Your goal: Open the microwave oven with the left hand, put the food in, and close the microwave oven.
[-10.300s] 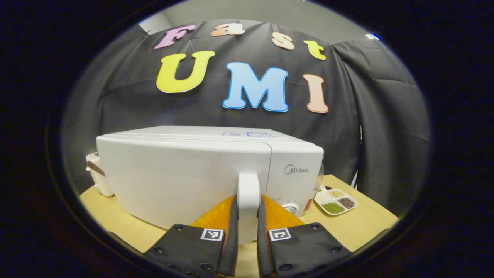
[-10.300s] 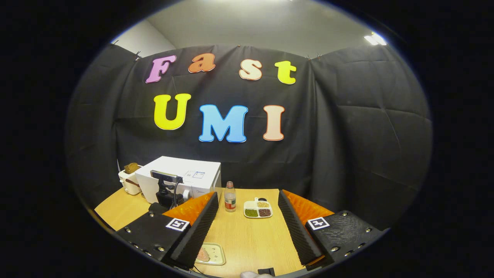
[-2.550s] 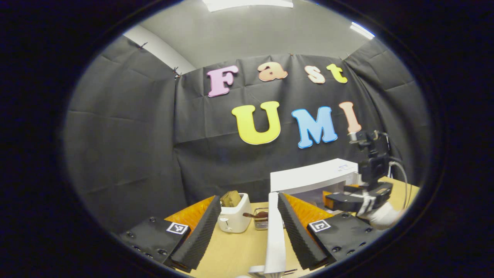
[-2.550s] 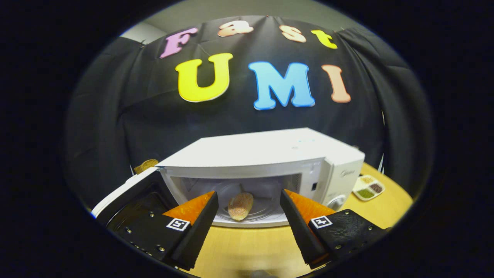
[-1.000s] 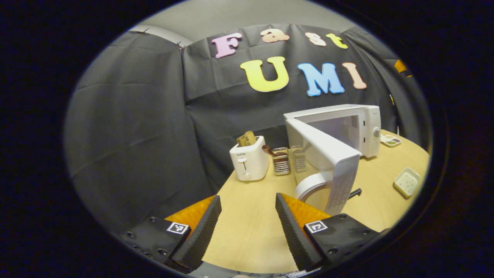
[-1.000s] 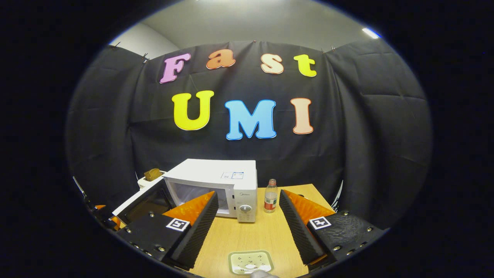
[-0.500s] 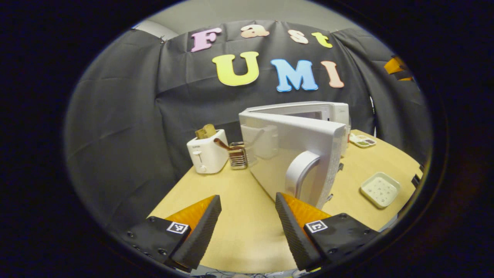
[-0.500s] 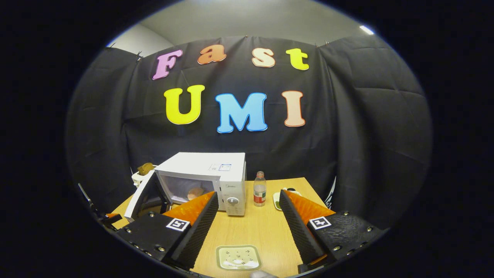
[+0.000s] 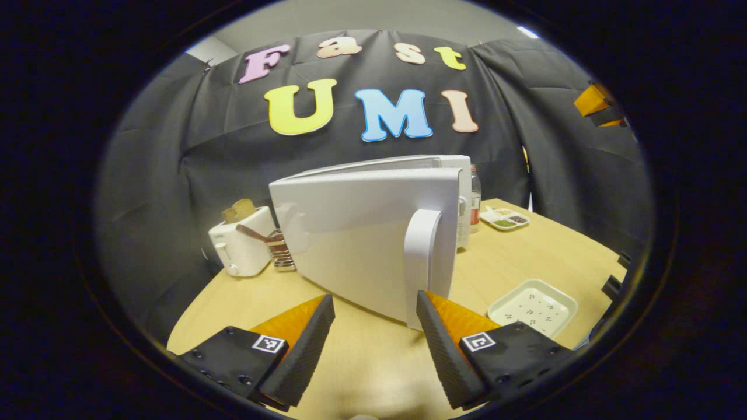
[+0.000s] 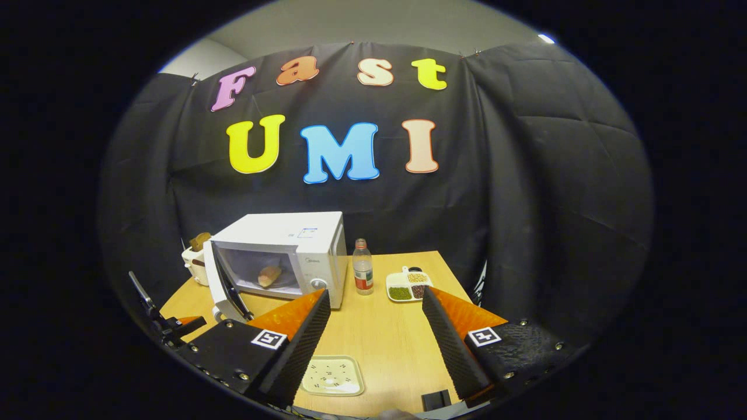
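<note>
- Your left claw (image 9: pixel 373 341) is spread apart and holds nothing, low over the pale wooden surface (image 9: pixel 362 367).
- Just beyond its fingers stands the white microwave oven's door (image 9: pixel 362 239), partly ajar, handle (image 9: pixel 421 256) toward you.
- Your right claw (image 10: pixel 376 338) is likewise apart and empty, above a small square white tray (image 10: pixel 332 376).
- Farther off, the brown bread roll (image 10: pixel 269 275) lies inside the white microwave oven (image 10: pixel 286 254).

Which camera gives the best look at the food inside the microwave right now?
The right gripper view: through the open front of the microwave the food lies visible on the oven floor. In the left gripper view the door faces the camera and blocks the inside.
</note>
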A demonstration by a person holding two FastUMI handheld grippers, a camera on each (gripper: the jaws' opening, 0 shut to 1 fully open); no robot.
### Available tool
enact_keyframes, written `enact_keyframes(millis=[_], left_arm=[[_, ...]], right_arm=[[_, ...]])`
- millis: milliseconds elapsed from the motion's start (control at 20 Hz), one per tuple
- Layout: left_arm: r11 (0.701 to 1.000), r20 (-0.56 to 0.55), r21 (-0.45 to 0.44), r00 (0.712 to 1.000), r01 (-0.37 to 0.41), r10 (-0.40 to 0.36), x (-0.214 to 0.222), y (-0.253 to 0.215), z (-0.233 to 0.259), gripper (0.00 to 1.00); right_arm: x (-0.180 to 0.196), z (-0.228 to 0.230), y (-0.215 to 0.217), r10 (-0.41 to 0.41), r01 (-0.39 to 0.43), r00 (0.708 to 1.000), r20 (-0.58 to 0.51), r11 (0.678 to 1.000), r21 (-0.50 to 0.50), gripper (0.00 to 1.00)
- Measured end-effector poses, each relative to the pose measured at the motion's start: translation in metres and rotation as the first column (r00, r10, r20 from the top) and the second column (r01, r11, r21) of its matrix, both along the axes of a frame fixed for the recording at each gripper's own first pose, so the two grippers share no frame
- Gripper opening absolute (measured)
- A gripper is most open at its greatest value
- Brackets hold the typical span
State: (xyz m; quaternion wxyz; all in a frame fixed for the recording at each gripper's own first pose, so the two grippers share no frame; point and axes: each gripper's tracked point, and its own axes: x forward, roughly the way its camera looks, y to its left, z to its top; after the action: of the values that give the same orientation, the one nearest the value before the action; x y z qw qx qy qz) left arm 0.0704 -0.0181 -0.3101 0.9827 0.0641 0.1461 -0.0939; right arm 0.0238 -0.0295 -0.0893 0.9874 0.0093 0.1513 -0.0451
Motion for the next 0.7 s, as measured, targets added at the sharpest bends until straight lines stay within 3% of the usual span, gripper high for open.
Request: enact_keyframes(millis=[300,700], left_arm=[[0.999,-0.008,-0.019,0.999,0.032,-0.032,0.062,-0.049,-0.013,0.94],[0.997,0.024,-0.063,0.999,0.048,-0.047,0.144,-0.100,-0.005,0.94]], right_arm=[[-0.010,-0.010,-0.051,-0.089,0.089,0.995,-0.037,0.996,-0.020,0.97],[-0.001,-0.016,-0.069,-0.133,0.136,0.989,-0.066,0.990,0.027,0.97]])
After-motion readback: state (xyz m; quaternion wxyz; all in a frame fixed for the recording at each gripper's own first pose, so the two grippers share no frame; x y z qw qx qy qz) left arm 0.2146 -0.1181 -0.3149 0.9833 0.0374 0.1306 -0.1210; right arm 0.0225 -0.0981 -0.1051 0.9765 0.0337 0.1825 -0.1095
